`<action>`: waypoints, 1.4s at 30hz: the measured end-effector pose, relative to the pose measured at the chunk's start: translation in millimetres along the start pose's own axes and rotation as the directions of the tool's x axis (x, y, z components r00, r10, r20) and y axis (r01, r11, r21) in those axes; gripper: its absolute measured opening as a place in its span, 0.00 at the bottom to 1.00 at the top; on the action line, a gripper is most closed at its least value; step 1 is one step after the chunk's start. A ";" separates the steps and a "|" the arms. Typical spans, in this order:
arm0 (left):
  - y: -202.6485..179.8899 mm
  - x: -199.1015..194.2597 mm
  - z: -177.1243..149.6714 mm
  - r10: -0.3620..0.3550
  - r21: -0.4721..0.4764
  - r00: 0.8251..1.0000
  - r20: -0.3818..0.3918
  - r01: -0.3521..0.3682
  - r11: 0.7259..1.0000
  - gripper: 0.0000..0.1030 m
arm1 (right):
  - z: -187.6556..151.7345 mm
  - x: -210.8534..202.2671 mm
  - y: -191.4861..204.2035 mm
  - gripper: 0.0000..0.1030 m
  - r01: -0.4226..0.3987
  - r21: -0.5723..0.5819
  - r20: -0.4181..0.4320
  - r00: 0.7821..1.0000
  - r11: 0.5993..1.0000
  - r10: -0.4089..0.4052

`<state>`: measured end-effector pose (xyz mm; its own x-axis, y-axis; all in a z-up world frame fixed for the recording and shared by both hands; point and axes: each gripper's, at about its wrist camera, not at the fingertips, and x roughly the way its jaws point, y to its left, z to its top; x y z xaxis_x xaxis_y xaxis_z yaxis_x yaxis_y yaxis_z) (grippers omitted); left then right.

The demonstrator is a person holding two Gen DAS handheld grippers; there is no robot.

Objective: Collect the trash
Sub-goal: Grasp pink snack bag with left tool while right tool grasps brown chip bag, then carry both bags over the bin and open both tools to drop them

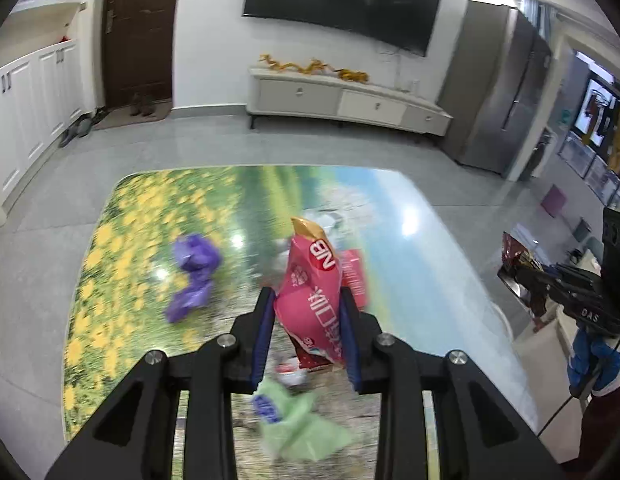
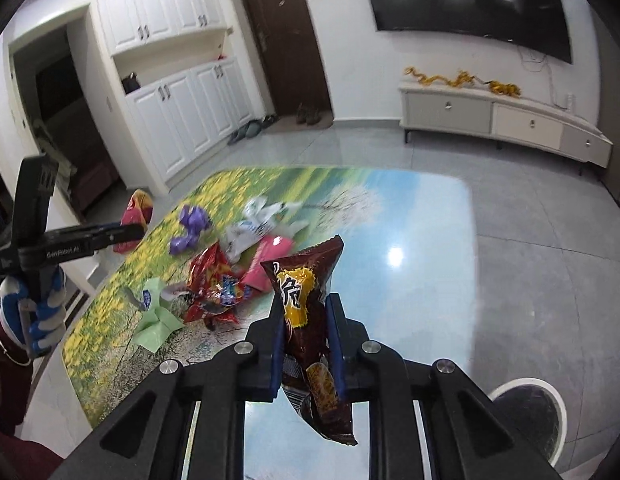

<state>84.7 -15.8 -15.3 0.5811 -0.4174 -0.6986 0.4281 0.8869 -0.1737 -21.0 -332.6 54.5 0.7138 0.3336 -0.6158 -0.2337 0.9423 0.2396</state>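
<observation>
Left gripper (image 1: 308,312) clamps a pink snack bag (image 1: 310,292), long axis running up away from the jaws; right gripper (image 2: 304,316) pinches a brown chip bag (image 2: 306,300) likewise upright, lower end torn. Purple wrapper (image 1: 194,272), green wrapper (image 1: 298,424) and red packet (image 2: 214,284) lie blurred on the table (image 2: 409,220).

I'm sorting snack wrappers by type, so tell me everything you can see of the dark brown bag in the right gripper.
The brown bag is a crinkly, glossy foil snack packet, dark brown with a yellow patch bearing dark lettering and a picture of golden snacks lower down. It looks empty and flattened, its lower end torn and ragged. It stands roughly upright, clamped at mid-length between the blue pads of the right gripper, lifted clear above the table. Nothing else touches it.
</observation>
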 end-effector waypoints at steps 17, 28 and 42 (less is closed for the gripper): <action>-189.1 73.3 20.2 -0.236 0.170 0.961 -0.142 0.259 0.951 0.28 | -59.2 -83.1 -138.6 0.18 0.272 0.274 0.009 0.958 0.922 -0.285; -304.4 147.3 9.8 -0.275 0.247 0.912 -0.304 0.354 0.902 0.28 | -114.6 -79.6 -209.6 0.18 0.353 0.409 -0.116 0.935 0.842 -0.336; -387.7 213.7 -8.2 -0.297 0.214 0.861 -0.412 0.408 0.888 0.32 | -146.7 -68.3 -266.5 0.20 0.432 0.477 -0.218 0.902 0.765 -0.374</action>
<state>37.2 -447.3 -103.0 0.0883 -0.5410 -0.8364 0.7650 0.5745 -0.2909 -104.4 -602.6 -77.4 0.5870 -0.0454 -0.8083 0.4450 0.8521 0.2754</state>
